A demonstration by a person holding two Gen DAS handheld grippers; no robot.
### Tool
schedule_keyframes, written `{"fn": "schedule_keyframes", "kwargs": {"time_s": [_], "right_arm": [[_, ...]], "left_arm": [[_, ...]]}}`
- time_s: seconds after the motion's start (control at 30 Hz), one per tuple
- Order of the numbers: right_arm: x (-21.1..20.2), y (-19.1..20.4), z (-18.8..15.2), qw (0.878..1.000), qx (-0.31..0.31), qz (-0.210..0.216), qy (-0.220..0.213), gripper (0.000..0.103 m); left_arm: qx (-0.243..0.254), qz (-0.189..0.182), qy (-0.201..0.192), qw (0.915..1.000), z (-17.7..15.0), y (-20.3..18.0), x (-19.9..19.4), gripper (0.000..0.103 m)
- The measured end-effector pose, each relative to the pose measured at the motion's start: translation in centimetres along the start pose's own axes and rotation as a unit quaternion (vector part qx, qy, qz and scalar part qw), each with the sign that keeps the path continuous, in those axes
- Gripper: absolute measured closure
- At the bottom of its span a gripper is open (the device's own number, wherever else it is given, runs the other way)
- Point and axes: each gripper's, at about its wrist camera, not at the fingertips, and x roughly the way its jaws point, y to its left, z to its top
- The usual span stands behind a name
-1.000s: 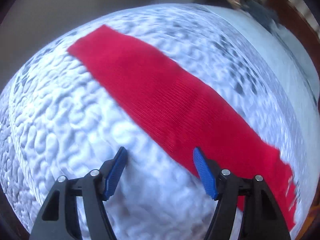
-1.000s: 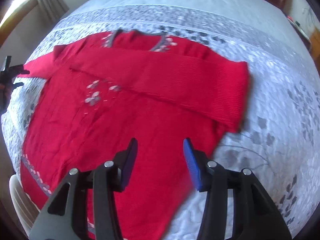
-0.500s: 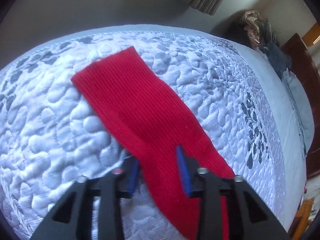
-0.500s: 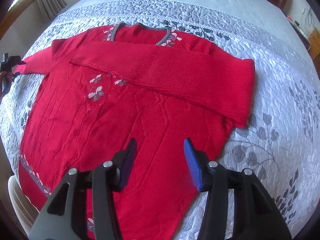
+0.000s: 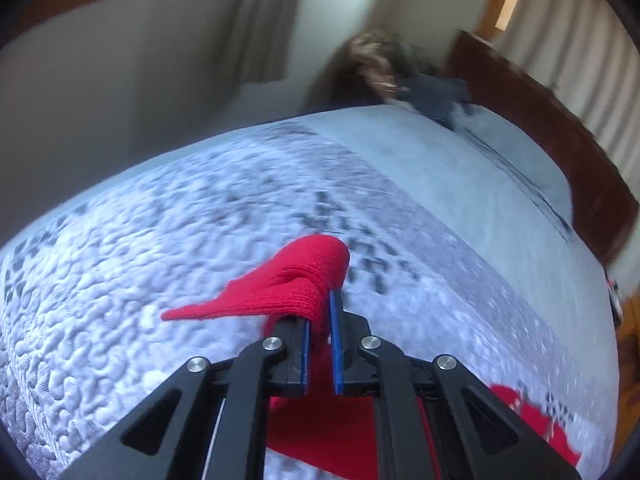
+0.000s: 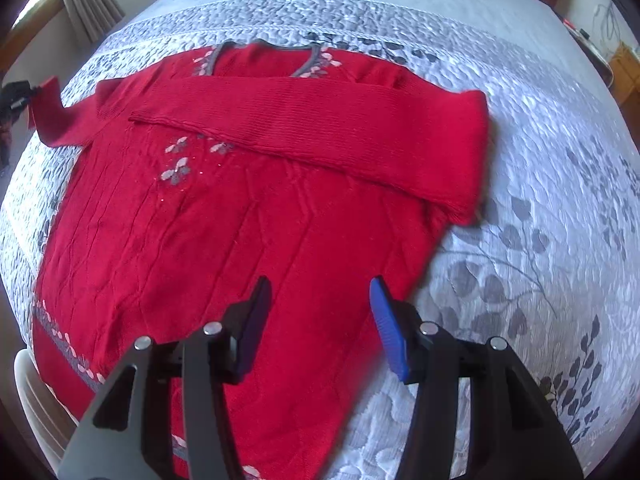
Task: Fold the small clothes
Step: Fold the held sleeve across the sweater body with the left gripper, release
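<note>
A red knit sweater with grey and pink flower trim lies flat on the quilted bed. One sleeve is folded across its chest. The other sleeve stretches out to the left, its cuff lifted. My left gripper is shut on that sleeve's cuff and holds it raised above the quilt; it also shows at the left edge of the right wrist view. My right gripper is open and empty, hovering over the sweater's lower right part.
The grey-white quilted bedspread with a leaf pattern covers the bed. A dark wooden headboard and a pile of dark clothes are at the far end. Curtains hang at the left.
My left gripper has closed on the sleeve cuff and lifted it off the quilt. My right gripper has stayed open over the sweater, almost unmoved.
</note>
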Motion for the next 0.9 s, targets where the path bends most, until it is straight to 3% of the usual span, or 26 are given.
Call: {"fn": "schedule_keyframes", "kwargs": {"time_s": [0.17, 0.37, 0.67, 0.77, 0.9], "right_arm": [[-0.2, -0.7, -0.7, 1.000, 0.006, 0.000, -0.004, 0.052], [-0.3, -1.7, -1.2, 1.000, 0.017, 0.004, -0.007, 0.052], [-0.1, -2.7, -1.7, 0.999, 0.030, 0.004, -0.009, 0.052], [-0.1, -2.6, -1.7, 0.999, 0.033, 0.006, -0.010, 0.052], [0.0, -2.3, -1.7, 0.999, 0.033, 0.007, -0.008, 0.048]], "left_arm": [[0.074, -0.054, 0.016, 0.9957, -3.2, -8.3, -1.4, 0.095], [0.142, -0.120, 0.063, 0.9804, -9.1, -16.6, -1.7, 0.095], [0.167, -0.182, 0.119, 0.9618, -16.4, -24.3, -0.9, 0.095], [0.179, -0.187, 0.138, 0.9561, -18.3, -26.4, -0.4, 0.094], [0.234, -0.153, 0.231, 0.9318, -22.4, -27.8, 2.5, 0.093]]}}
